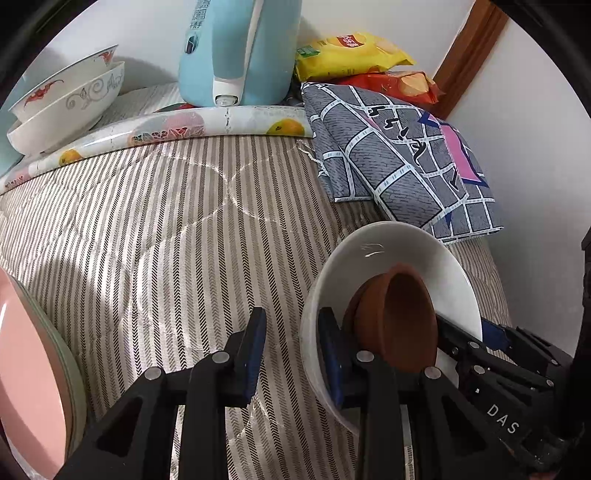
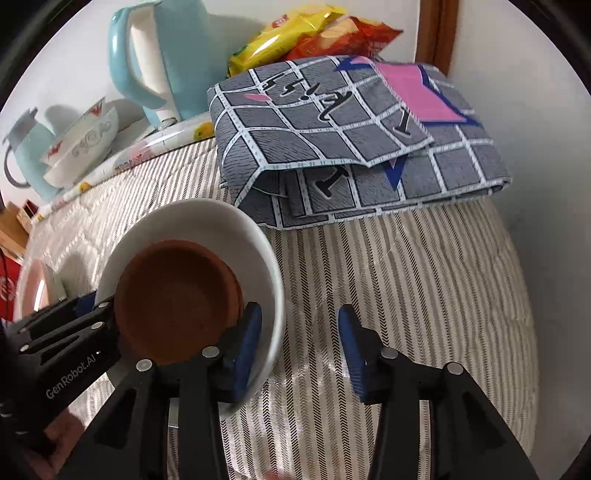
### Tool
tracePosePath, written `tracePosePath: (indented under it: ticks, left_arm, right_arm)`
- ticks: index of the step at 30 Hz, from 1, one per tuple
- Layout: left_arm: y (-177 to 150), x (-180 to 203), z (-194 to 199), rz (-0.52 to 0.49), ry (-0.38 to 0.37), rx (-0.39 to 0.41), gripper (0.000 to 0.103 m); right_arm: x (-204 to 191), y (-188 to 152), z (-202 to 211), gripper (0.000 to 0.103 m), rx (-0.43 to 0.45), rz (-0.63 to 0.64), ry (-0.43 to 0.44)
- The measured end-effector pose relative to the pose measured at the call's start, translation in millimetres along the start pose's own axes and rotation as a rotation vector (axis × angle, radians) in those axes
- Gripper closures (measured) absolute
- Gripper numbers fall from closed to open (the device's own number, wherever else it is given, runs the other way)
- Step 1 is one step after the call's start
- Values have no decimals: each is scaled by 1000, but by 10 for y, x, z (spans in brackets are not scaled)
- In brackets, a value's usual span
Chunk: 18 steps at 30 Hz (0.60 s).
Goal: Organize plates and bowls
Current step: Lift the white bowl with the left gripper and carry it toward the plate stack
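A white bowl (image 1: 384,254) (image 2: 207,225) sits on the striped quilt with brown clay saucers (image 1: 399,317) (image 2: 173,295) nested inside. My left gripper (image 1: 291,350) is open; its right finger is inside the bowl's left rim, its left finger outside. My right gripper (image 2: 299,343) is open; its left finger is inside the bowl's right rim, its right finger outside. Each gripper shows in the other's view, the right one (image 1: 491,354) and the left one (image 2: 70,325). A pink plate (image 1: 26,362) (image 2: 33,284) on a stack lies at far left. Two patterned white bowls (image 1: 66,99) (image 2: 81,144) are stacked at the back.
A light blue kettle (image 1: 240,48) (image 2: 155,59) stands at the back on a fruit-print mat (image 1: 184,125). A folded grey checked cloth (image 1: 399,155) (image 2: 354,147) lies behind the white bowl, with snack bags (image 1: 354,51) (image 2: 306,33) beyond. A second blue jug (image 2: 26,147) is at far left.
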<state>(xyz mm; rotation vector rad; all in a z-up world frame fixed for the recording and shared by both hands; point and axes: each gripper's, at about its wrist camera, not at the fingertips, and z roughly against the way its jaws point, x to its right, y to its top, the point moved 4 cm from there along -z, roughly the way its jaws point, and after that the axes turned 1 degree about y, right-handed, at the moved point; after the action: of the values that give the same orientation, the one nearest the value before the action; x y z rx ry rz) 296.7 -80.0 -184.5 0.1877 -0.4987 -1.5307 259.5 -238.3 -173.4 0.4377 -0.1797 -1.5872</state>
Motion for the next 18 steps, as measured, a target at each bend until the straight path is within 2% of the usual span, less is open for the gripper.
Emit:
tracePosePath:
  ticks: [3,6,10,18]
  left_arm:
    - [-8,15,10,-8,12,16,74]
    - [-1,18,9,-23,24,10,70]
    - [5,-55,-16,9,-2,-15,64]
    - [-19,-23,5,0,-4,13,66]
  right_arm:
    - [1,-8,13,53,22,15,-27]
    - [-34,-23,37,53,47,42,-47]
    - [-41,-32,47,53,72,25,-54]
    - [12,-8,31,53,71,-31,-18]
